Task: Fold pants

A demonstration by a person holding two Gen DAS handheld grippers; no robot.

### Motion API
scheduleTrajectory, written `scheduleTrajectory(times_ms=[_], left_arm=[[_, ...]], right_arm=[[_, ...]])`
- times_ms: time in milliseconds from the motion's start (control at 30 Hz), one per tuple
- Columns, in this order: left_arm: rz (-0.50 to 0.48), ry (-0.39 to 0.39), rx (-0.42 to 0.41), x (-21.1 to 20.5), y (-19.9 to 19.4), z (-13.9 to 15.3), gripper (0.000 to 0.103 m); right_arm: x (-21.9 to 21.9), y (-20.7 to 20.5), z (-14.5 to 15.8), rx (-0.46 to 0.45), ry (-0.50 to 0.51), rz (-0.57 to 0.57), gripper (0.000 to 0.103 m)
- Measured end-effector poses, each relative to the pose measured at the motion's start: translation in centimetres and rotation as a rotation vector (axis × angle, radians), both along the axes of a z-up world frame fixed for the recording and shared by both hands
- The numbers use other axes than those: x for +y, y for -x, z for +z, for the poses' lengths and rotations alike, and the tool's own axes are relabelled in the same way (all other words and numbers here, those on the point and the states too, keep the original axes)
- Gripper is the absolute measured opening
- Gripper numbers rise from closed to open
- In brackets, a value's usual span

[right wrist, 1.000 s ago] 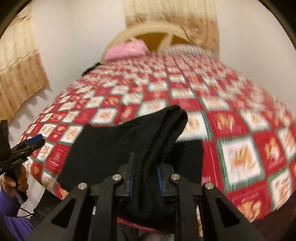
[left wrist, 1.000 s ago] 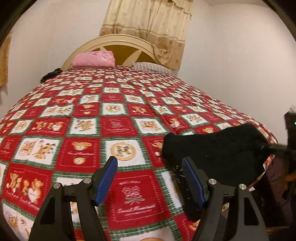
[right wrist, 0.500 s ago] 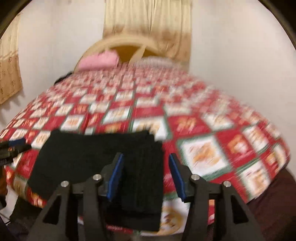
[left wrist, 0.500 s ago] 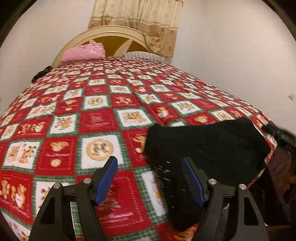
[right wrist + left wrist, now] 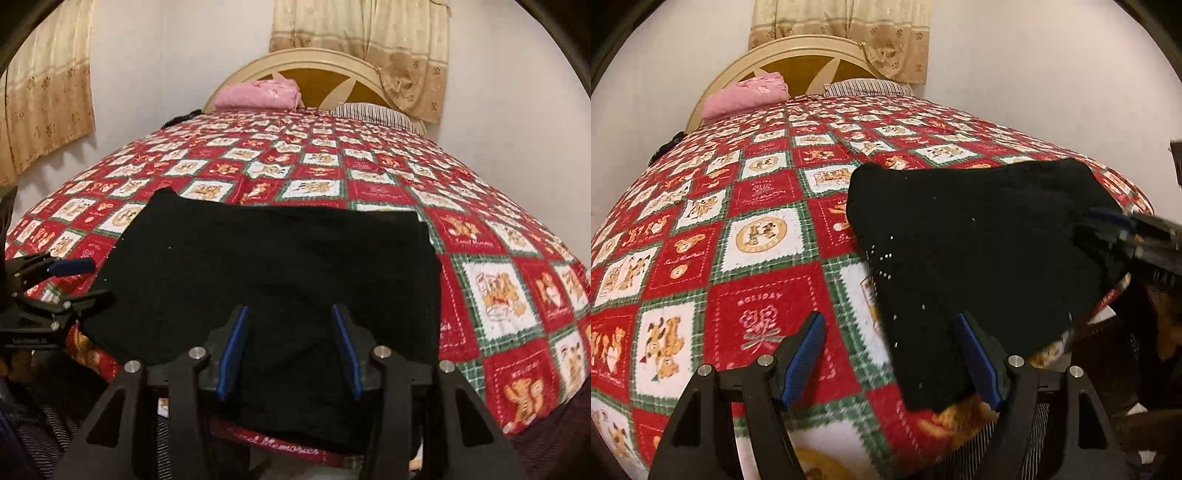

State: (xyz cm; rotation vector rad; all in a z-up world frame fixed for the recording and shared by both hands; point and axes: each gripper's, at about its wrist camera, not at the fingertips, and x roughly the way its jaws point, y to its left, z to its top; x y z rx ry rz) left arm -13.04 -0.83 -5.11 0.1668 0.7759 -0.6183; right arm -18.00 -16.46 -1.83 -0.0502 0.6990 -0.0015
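Note:
The black pants (image 5: 280, 266) lie folded flat near the foot edge of the bed, on the red teddy-bear quilt (image 5: 495, 295). They also show in the left wrist view (image 5: 975, 251). My right gripper (image 5: 290, 350) is open and empty, its blue pads just above the pants' near edge. My left gripper (image 5: 890, 354) is open and empty at the pants' left corner; it also shows in the right wrist view (image 5: 62, 280). The right gripper shows blurred at the pants' right side in the left wrist view (image 5: 1123, 236).
A pink pillow (image 5: 258, 94) and a striped pillow (image 5: 373, 112) lie by the cream headboard (image 5: 314, 62). Curtains (image 5: 369, 40) hang behind. White walls flank the bed. The quilt drops off at the foot edge, with dark clutter (image 5: 1126, 350) below.
My right gripper opened and let go of the pants' folded part, which now lies flat. It drew back to the near edge. My left gripper shifted right toward the pants, still open.

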Motion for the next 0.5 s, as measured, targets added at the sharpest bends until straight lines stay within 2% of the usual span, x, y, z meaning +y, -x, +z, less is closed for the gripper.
scheduleTrajectory(times_ms=[33, 100, 167, 200, 267, 333, 433, 500], left_arm=[[-0.006, 0.006, 0.005, 0.3, 0.1, 0.4, 0.074], [-0.018, 0.038, -0.002, 1.0, 0.1, 1.6, 0.074], [-0.012, 0.073, -0.040, 1.3, -0.2, 3.0, 0.074], [-0.006, 0.092, -0.058, 1.3, -0.6, 3.7, 0.074], [0.015, 0.113, -0.065, 0.8, -1.8, 4.4, 0.074], [0.038, 0.131, -0.033, -0.4, -3.4, 4.3, 0.074], [0.047, 0.135, 0.091, -2.2, -5.2, 2.5, 0.074], [0.068, 0.106, 0.189, -3.5, -6.0, 0.5, 0.074]], right_arm=[[-0.3, 0.4, 1.0, -0.041, -0.030, -0.011, 0.048], [-1.2, 1.6, 2.5, -0.135, -0.100, -0.050, 0.059], [-2.5, 2.0, 3.5, -0.192, -0.115, -0.124, 0.087], [-3.2, 2.0, 3.6, -0.207, -0.109, -0.156, 0.090], [-4.2, 1.7, 3.1, -0.193, -0.101, -0.211, 0.090], [-5.2, 1.4, 2.1, -0.163, -0.121, -0.263, 0.090], [-6.4, 1.1, 0.1, -0.115, -0.178, -0.295, 0.087], [-6.7, 0.9, -0.9, -0.080, -0.204, -0.292, 0.083]])
